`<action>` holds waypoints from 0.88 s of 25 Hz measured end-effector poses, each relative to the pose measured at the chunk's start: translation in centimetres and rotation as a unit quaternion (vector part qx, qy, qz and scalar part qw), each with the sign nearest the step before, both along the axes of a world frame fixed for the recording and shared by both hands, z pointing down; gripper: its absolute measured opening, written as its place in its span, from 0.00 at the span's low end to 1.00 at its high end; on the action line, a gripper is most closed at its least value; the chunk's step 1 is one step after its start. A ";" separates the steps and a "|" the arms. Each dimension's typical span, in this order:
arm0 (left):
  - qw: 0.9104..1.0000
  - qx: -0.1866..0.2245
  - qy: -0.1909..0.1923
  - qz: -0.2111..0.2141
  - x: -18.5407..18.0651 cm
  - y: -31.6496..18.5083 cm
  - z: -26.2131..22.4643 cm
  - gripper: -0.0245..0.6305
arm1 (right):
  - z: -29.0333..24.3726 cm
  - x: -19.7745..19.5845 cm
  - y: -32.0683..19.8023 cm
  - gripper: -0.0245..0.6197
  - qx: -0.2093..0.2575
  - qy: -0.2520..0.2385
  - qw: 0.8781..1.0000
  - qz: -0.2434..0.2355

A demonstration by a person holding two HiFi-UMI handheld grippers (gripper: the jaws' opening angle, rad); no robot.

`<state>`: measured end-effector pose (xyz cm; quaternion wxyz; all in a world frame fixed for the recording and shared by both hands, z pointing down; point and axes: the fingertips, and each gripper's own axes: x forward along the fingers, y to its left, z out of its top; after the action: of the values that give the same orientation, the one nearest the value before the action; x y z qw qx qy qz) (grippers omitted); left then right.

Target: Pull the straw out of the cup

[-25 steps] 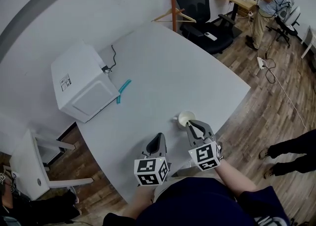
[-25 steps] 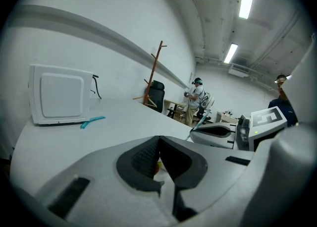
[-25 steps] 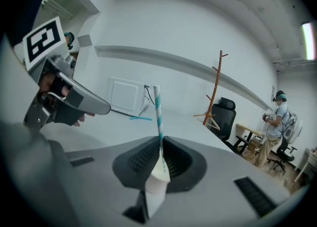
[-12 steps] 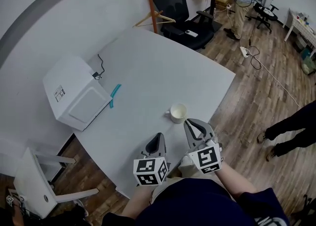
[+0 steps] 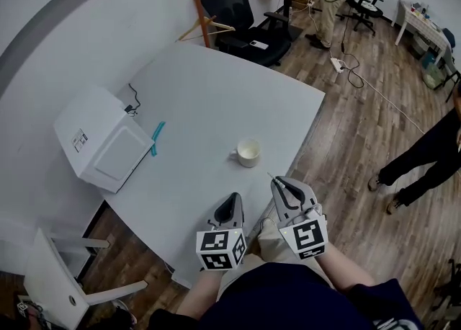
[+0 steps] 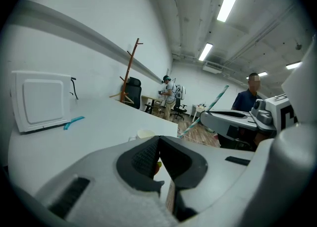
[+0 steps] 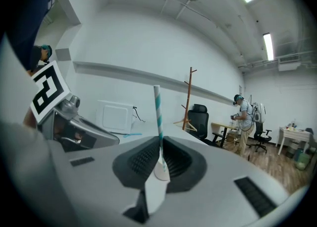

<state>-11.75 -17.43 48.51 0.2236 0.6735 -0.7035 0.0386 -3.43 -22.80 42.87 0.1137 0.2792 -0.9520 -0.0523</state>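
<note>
One straw [image 7: 158, 117] stands near-upright in right hand-held gripper [image 7: 159, 146].

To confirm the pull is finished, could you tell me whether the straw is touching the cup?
Apart. The head view shows a stretch of table between the cup and the straw, which the right hand-held gripper grips.

Straw [image 7: 158, 117]: lower end hidden between the pads of the right hand-held gripper [image 7: 160, 144], and in the head view it's too thin to trace. Cup [image 6: 145, 133] base is hidden behind the left hand-held gripper [image 6: 159, 144]. The yellowish speck [image 6: 158, 164] between its jaws is too small to identify.
</note>
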 end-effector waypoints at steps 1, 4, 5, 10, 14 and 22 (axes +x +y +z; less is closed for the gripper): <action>1.000 0.000 0.001 0.004 0.3 0.3 0.0 0.06 | -0.1 0.4 0.4 0.10 -0.002 -0.002 1.000 0.004; 1.000 0.001 0.002 0.015 1.3 1.1 0.0 0.06 | -0.2 1.6 1.6 0.10 -0.006 -0.008 1.000 0.016; 1.000 0.001 0.003 0.019 1.6 1.4 0.0 0.06 | -0.3 1.9 1.9 0.10 -0.007 -0.010 1.000 0.019; 0.999 0.000 0.006 0.031 2.6 2.9 0.0 0.06 | -0.4 3.1 3.7 0.10 -0.014 -0.018 0.999 0.034; 0.999 0.001 0.007 0.035 2.8 3.8 0.1 0.06 | -0.4 3.3 4.9 0.10 -0.015 -0.015 0.999 0.036; 0.999 0.004 0.005 0.038 2.5 5.0 0.0 0.06 | -0.5 3.0 6.3 0.10 -0.020 -0.027 0.999 0.043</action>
<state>-9.27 -12.44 48.53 0.2229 0.7010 -0.6762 0.0408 -0.43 -16.45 42.40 0.0959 0.3186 -0.9428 -0.0204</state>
